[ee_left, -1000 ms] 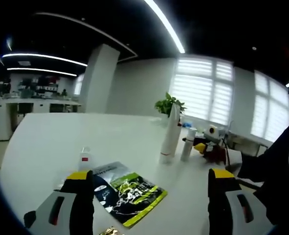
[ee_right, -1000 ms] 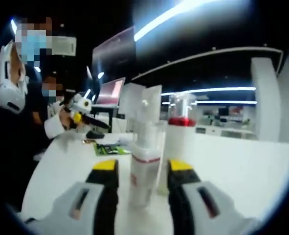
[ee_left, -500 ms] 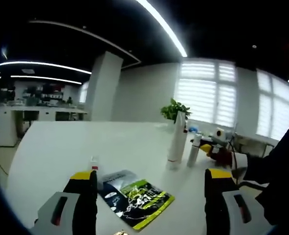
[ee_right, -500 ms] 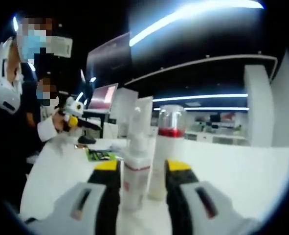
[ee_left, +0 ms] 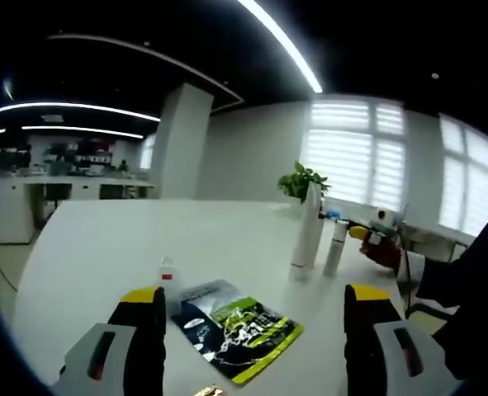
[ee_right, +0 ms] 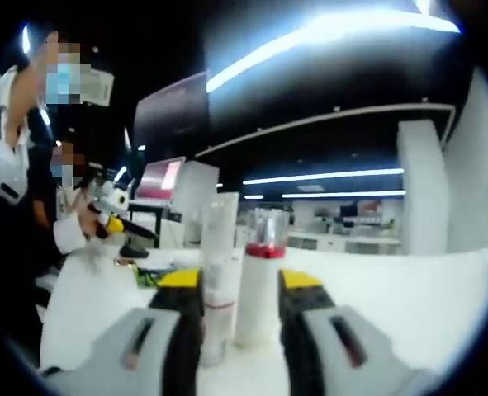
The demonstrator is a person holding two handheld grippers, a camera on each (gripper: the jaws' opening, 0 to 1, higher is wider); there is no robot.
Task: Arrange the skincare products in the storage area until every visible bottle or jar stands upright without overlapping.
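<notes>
Skincare bottles (ee_right: pixel 256 280) stand upright between the narrow right hand-held gripper (ee_right: pixel 239 285) (left hand-held gripper (ee_left: pixel 252 301) wide)

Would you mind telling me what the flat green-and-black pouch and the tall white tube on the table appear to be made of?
The pouch looks like glossy plastic or foil film: it lies flat, printed, with a silvery sheen along one edge. The tall white tube seems to be matte or satin plastic, judging by its smooth, opaque surface and tapered top, though the blur leaves this uncertain.
</notes>
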